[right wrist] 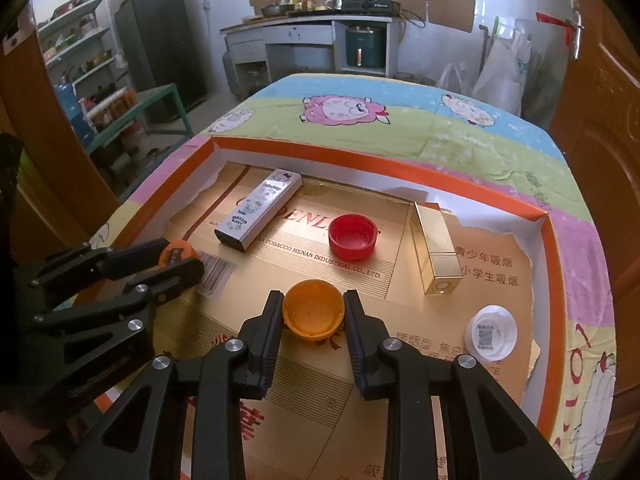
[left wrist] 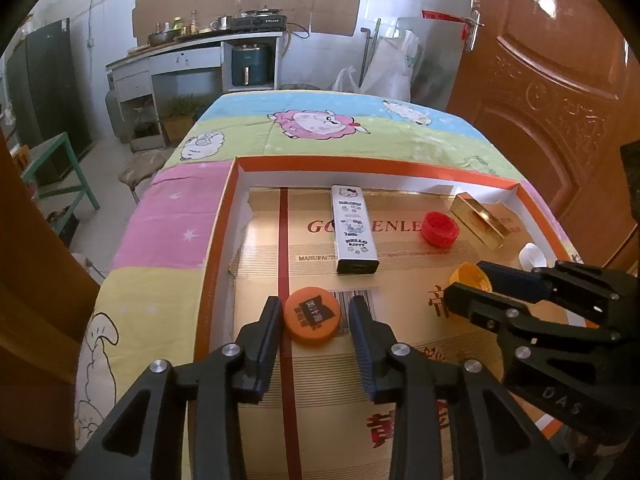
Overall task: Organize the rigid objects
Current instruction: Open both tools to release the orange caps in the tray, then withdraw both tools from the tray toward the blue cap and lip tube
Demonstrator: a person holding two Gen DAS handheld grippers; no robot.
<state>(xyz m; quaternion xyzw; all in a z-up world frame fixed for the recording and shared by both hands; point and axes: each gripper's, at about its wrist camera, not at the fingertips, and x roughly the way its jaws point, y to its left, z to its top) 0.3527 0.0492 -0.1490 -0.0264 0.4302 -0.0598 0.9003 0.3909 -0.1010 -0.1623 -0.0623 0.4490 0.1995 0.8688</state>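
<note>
Left gripper [left wrist: 314, 316] straddling flat orange cap [left wrist: 312, 314] at near left of orange-rimmed tray [left wrist: 216, 240], jaws parted with a gap on the right, right gripper [right wrist: 313, 314] clenched on upturned orange cap [right wrist: 313, 312] near tray centre, red cap [right wrist: 352, 236] farther back.

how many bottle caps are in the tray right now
4. An orange cap, label side up, sits between the left gripper fingers; an orange cap, open side up, between the right gripper fingers; a red cap mid-tray; a white cap at right.
</note>
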